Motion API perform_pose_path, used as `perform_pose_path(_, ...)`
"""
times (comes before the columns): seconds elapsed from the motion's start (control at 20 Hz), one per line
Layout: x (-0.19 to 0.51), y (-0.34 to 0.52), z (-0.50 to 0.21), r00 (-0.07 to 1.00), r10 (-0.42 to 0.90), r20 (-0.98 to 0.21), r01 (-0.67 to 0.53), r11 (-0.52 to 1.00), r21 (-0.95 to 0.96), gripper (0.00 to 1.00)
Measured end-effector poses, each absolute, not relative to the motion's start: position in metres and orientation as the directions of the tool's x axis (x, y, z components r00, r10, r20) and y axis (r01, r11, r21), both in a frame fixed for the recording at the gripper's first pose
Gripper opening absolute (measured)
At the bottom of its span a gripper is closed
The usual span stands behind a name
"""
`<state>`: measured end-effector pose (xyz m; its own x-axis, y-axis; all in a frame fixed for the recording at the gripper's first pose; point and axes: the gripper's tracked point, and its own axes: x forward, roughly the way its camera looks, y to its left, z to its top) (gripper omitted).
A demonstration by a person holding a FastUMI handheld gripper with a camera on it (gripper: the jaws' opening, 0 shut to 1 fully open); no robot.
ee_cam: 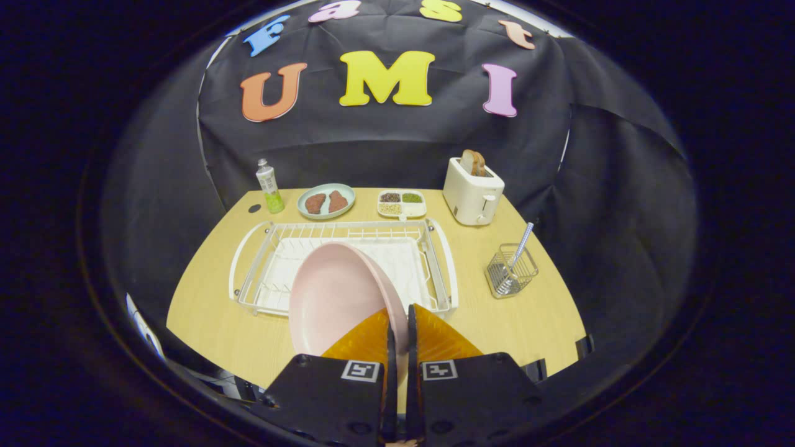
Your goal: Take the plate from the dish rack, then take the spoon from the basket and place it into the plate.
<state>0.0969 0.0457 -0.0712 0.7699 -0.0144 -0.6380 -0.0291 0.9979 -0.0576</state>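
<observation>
My gripper (400, 323) is shut on the rim of a pale pink plate (335, 295), one orange finger on each side of its edge. The plate stands nearly on edge, its hollow face turned left, held over the front of the white wire dish rack (261, 245). To the right of the rack a small wire basket (512, 273) stands on the table. A spoon (520, 248) with a light blue handle leans in the basket, handle up and to the right.
Along the far side of the wooden table (211, 316) stand a green-and-white bottle (269, 185), a pale green plate (326, 200) with two brown pieces, a divided white tray (402, 203) of grains, and a cream toaster (473, 189) holding toast.
</observation>
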Motion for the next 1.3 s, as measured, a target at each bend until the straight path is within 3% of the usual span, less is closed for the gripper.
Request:
perform_pose_path(0.65,0.067,0.005,-0.223,0.693,0.069,-0.718,0.033,0.991,0.126,0.11)
perform_pose_path(1.05,0.071,-0.016,-0.267,0.637,0.161,-0.754,-0.008,0.979,0.202,0.19)
perform_pose_path(1.3,0.076,-0.03,-0.271,0.646,0.123,-0.753,0.009,0.986,0.169,0.23)
